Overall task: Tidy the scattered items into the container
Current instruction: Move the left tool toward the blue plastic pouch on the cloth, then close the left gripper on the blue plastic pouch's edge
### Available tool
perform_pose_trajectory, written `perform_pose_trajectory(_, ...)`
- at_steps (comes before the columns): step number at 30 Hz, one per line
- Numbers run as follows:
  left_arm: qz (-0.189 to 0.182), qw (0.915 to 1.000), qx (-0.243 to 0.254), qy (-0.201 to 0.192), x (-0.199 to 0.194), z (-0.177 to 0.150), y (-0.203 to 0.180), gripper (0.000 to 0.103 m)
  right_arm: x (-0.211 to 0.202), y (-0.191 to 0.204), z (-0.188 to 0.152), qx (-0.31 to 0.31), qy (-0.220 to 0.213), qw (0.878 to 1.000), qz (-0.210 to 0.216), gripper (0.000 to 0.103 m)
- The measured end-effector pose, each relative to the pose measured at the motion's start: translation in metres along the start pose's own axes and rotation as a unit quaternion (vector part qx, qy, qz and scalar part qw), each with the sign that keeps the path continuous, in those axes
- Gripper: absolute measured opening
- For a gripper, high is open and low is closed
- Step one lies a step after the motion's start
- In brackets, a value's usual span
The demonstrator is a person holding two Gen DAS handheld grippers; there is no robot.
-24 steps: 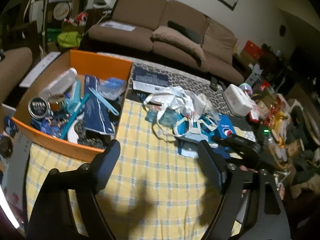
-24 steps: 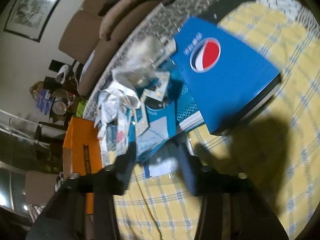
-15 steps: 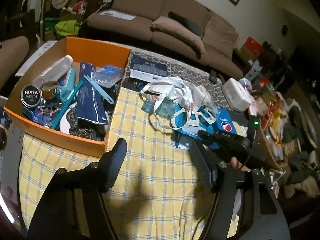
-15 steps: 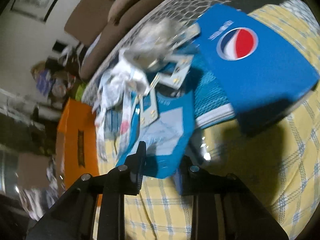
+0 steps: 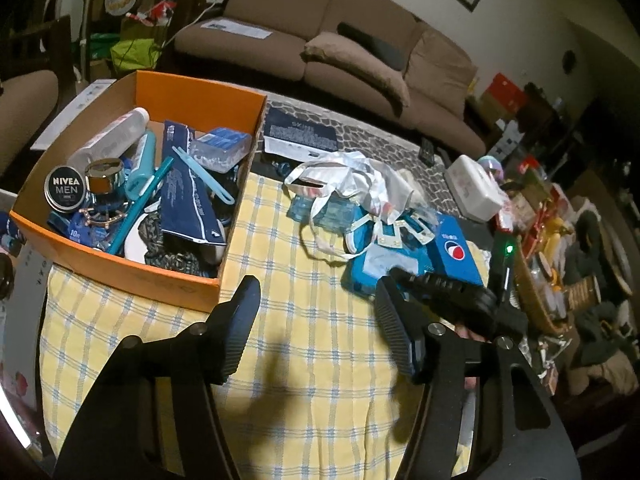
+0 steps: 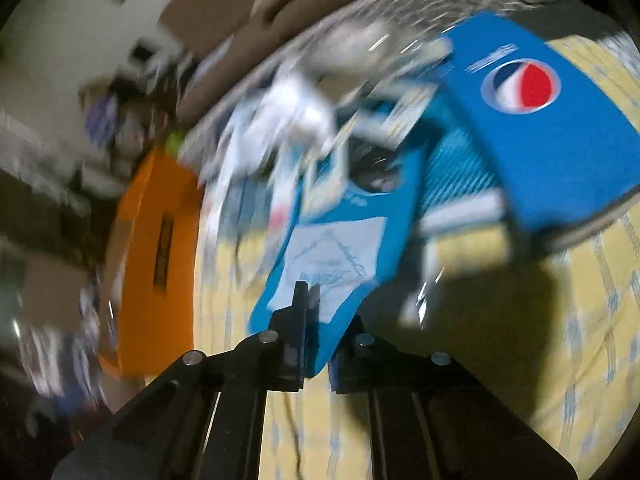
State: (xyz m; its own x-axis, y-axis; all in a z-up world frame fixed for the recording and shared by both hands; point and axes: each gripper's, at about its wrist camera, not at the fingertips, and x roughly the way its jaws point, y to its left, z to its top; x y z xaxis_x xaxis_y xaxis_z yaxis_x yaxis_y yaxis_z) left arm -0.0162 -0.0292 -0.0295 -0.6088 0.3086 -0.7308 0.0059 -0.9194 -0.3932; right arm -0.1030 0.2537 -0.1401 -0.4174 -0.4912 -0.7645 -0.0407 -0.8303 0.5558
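An orange cardboard box (image 5: 120,268) at the table's left holds several toiletries, among them a Nivea tin (image 5: 65,193). My left gripper (image 5: 316,286) hangs open over the yellow checked cloth (image 5: 304,360), with nothing between its fingers. To its right, my right gripper (image 5: 398,274) reaches into the pile of loose items. In the blurred right wrist view, the right gripper (image 6: 316,312) is shut on the near edge of a flat blue packet (image 6: 344,248) with a white label. A blue Pepsi box (image 6: 532,120) lies right of the packet, and a white plastic bag (image 6: 288,120) lies behind it.
A dark blue flat box (image 5: 300,136) and a white case (image 5: 476,188) sit at the table's far side. A wicker basket (image 5: 532,292) of clutter stands off the right edge. A brown sofa (image 5: 320,40) runs behind the table.
The right gripper's jaws, open around the blue packet's edge before, have shut on it, and the packet's near end has tilted up. The left gripper has drifted a little and stays open.
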Motion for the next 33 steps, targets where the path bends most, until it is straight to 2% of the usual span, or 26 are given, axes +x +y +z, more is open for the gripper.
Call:
perform_pose_trajectory(2,0.001,1.0000,0.000,0.003,-0.001,0.002,0.002,0.056,-0.001,0.023,-0.022,-0.051,0.051,0.997,-0.010,0.006)
perform_pose_trajectory(4,0.011,0.9999,0.004,0.000,-0.004,0.002,0.005,0.056,-0.006,0.047,-0.059,-0.101,0.100,0.990,-0.008,0.006)
perform_pose_trajectory(7,0.028,0.9995,0.010,0.007,-0.006,0.000,0.010,0.057,-0.013,0.076,-0.112,-0.162,0.173,0.971,0.018,0.021)
perform_pose_trajectory(8,0.030,0.9994,0.012,0.013,-0.006,-0.002,0.013,0.057,-0.017,0.080,-0.125,-0.181,0.194,0.964,0.027,0.039)
perform_pose_trajectory(9,0.032,0.9992,0.013,0.019,-0.005,-0.003,0.016,0.058,-0.018,0.081,-0.131,-0.192,0.211,0.958,0.034,0.052)
perform_pose_trajectory(10,0.033,0.9991,0.015,0.024,-0.005,-0.005,0.017,0.058,-0.019,0.080,-0.136,-0.206,0.231,0.950,0.034,0.072)
perform_pose_trajectory(11,0.039,0.9986,0.020,0.030,-0.003,-0.008,0.019,0.059,-0.022,0.078,-0.138,-0.223,0.242,0.944,0.028,0.078)
perform_pose_trajectory(12,0.046,0.9979,0.025,0.037,-0.002,-0.010,0.020,0.059,-0.022,0.077,-0.131,-0.230,0.241,0.943,0.018,0.079)
perform_pose_trajectory(13,0.057,0.9968,0.033,0.045,0.000,-0.013,0.021,0.059,-0.025,0.066,-0.124,-0.223,0.232,0.947,0.000,0.079)
perform_pose_trajectory(17,0.077,0.9920,0.050,0.086,0.014,-0.024,0.026,0.059,-0.035,0.030,-0.093,-0.155,0.190,0.969,-0.029,0.079)
perform_pose_trajectory(18,0.075,0.9910,0.049,0.099,0.019,-0.027,0.026,0.059,-0.040,0.016,-0.081,-0.126,0.172,0.977,-0.031,0.079)
perform_pose_trajectory(20,0.071,0.9891,0.041,0.122,0.030,-0.032,0.027,0.059,-0.047,0.007,-0.067,-0.093,0.151,0.984,-0.028,0.079)
perform_pose_trajectory(22,0.061,0.9879,0.029,0.140,0.039,-0.037,0.027,0.059,-0.061,-0.004,-0.052,-0.069,0.111,0.991,-0.029,0.079)
perform_pose_trajectory(25,0.031,0.9833,-0.015,0.179,0.053,-0.043,0.031,0.056,-0.057,-0.005,-0.041,-0.066,0.085,0.994,-0.035,0.078)
perform_pose_trajectory(27,0.008,0.9752,-0.041,0.217,0.068,-0.048,0.030,0.053,-0.038,0.000,-0.038,-0.082,0.104,0.991,-0.034,0.067)
perform_pose_trajectory(29,0.002,0.9707,-0.035,0.238,0.082,-0.051,0.023,0.041,-0.014,0.012,-0.040,-0.099,0.132,0.986,-0.029,0.050)
perform_pose_trajectory(31,0.028,0.9728,-0.022,0.229,0.090,-0.054,0.018,0.039,0.001,0.020,-0.045,-0.109,0.153,0.982,-0.033,0.044)
perform_pose_trajectory(33,0.044,0.9735,-0.021,0.223,0.099,-0.058,0.017,0.035,0.008,0.023,-0.051,-0.125,0.164,0.978,-0.038,0.044)
